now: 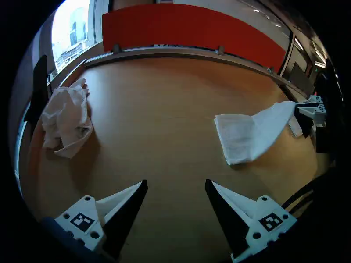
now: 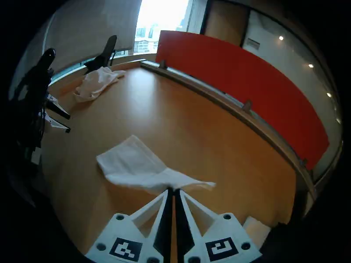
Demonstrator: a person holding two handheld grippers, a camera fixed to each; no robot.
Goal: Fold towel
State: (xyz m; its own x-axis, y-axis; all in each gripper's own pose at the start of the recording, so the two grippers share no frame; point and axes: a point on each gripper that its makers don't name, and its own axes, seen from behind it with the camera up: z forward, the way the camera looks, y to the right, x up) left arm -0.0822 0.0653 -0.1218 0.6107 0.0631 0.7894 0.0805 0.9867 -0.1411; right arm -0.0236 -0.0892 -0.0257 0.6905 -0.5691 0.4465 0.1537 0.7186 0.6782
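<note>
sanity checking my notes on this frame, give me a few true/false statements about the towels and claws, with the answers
1. The left claw is open and holds nothing. True.
2. The right claw is wide open. False: it is shut on an edge of the flat towel.
3. A crumpled towel lies apart from the flat towel, on the same table. True.
4. The divider behind the table is blue. False: it is red.
</note>
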